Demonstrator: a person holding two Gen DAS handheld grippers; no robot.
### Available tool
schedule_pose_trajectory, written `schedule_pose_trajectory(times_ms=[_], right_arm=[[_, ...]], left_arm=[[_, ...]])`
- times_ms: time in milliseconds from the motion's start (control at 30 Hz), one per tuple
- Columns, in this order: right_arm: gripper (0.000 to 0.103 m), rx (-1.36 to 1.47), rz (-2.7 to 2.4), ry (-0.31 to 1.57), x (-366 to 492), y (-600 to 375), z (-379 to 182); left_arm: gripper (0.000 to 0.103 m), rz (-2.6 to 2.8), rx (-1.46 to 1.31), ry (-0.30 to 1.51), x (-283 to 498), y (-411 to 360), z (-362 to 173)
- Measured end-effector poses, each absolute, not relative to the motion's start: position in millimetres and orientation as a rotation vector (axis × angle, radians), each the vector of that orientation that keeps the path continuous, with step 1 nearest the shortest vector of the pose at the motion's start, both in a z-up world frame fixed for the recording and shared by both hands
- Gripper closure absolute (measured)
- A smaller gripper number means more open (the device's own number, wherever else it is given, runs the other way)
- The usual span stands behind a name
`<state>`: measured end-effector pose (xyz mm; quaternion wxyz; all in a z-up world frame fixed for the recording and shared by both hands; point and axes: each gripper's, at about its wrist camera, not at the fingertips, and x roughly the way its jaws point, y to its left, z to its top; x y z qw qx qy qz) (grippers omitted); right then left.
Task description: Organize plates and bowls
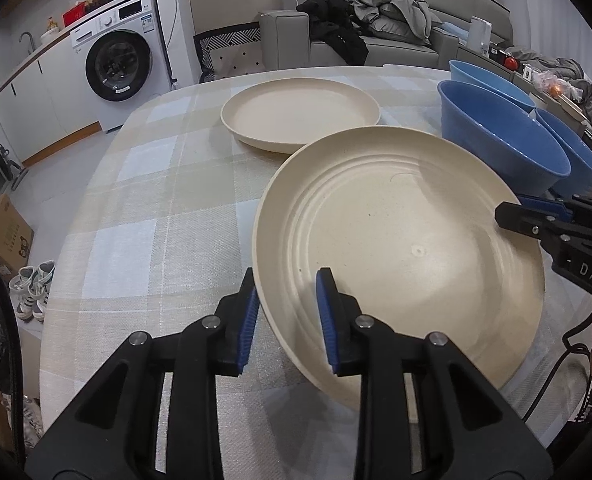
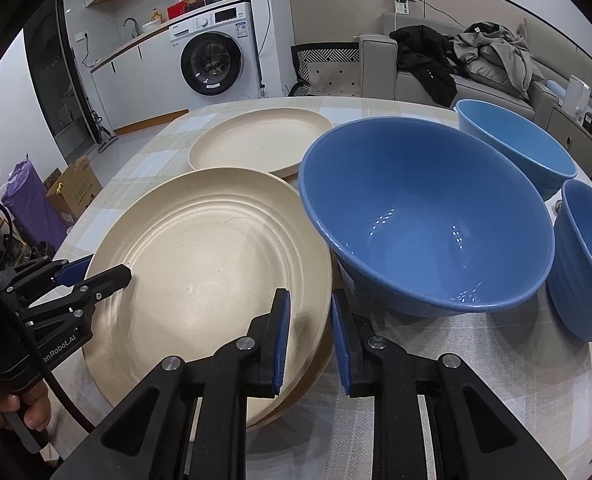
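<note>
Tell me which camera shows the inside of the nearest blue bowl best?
The right wrist view: the nearest blue bowl fills the frame and you look straight down to its shiny bottom. In the left wrist view the same bowl sits off to the side, showing mostly its outer wall and rim.

third blue bowl (image 2: 588,264): cut off by frame edge | underside hidden
</note>
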<state>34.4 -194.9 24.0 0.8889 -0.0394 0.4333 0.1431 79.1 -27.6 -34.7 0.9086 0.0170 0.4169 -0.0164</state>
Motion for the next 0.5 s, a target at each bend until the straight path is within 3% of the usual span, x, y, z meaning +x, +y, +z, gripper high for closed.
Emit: schedule_pose_trajectory(times_ms=[500], right_arm=[[0.080, -0.097, 0.280, 0.910, 39.0, -194.2, 14.6]], left_arm=[[0.079, -0.032, 0.052, 0.874, 81.6, -31.5, -44.7]])
